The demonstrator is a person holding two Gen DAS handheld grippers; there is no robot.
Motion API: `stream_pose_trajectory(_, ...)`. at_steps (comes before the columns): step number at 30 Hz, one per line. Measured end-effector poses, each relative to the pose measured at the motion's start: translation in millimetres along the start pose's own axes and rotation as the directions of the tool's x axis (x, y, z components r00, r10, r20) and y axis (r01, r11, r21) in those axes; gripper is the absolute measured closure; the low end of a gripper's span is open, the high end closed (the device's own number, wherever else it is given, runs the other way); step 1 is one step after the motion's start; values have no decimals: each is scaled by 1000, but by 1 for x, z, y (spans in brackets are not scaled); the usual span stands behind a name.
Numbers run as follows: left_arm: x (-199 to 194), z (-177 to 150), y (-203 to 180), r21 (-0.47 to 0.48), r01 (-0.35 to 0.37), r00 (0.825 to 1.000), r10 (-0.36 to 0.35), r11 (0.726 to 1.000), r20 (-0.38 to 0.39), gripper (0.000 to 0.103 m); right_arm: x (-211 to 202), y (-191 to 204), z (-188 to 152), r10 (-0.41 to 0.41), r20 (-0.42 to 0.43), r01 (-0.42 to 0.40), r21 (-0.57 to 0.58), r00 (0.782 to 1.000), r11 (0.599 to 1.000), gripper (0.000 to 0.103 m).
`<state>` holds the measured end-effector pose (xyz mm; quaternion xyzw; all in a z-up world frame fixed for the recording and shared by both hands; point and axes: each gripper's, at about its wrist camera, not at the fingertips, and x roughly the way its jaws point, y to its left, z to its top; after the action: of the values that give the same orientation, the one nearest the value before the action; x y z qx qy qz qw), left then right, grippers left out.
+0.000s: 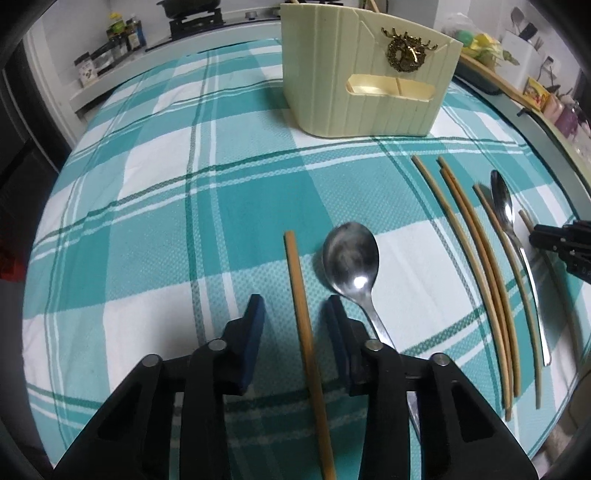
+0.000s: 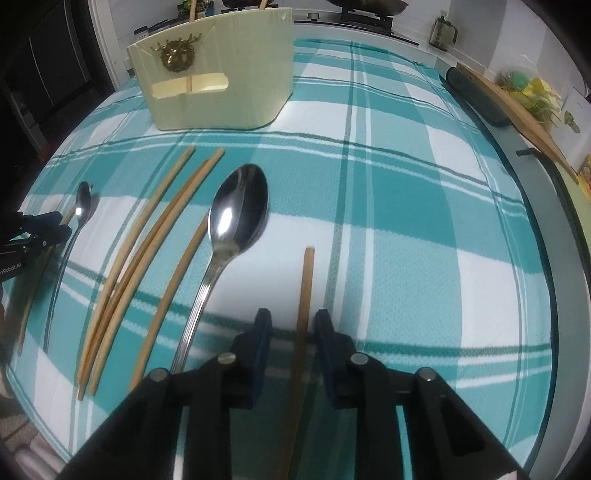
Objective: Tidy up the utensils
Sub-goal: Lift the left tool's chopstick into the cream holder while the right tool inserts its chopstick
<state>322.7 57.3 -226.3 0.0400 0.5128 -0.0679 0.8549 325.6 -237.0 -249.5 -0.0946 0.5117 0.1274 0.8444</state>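
A: Nearest on the left: left claw (image 1: 293, 314) spread wide, gripping nothing, astride a single chopstick (image 1: 304, 325) lying flat on the teal plaid cloth (image 1: 147, 221).
B: Touching the pads (image 1: 255, 325)?
A: No, clear gaps on both sides. Just right of it, large spoon (image 1: 351, 258), bowl up and pointing away, handle running back under the right-hand finger.

B: And on the right?
A: Much the same. Right claw (image 2: 291, 325) parted, narrower than the left, holding nothing, straddling another lone chopstick (image 2: 304, 295) with space on each side. Cannot tell whether touching the cloth or hovering just above.
B: Beside it?
A: To its left, a long-handled spoon (image 2: 236, 214), bowl up. Touching that handle's left side, one chopstick (image 2: 173, 295); farther left, three more chopsticks (image 2: 140, 258) bunched together, all pointing away.

B: Farther out?
A: Cream utensil holder (image 1: 365, 77) upright at the far part of the surface, well apart from the loose pieces. Gold wreath ornament (image 1: 404, 51) on its front, slot window below. Through that window, seen from the right wrist, one chopstick (image 2: 189, 82) already standing inside.
B: Beyond that?
A: Gas stove (image 1: 195, 20) and bottles (image 1: 122, 35) at the back wall.
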Motion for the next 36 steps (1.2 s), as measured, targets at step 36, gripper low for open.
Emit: stream_pose_trajectory(36, -251, 67, 26, -110, 267, 786, -150, 958, 600, 98, -225, 27, 68, 101, 661, -143, 9, 744, 990, 97)
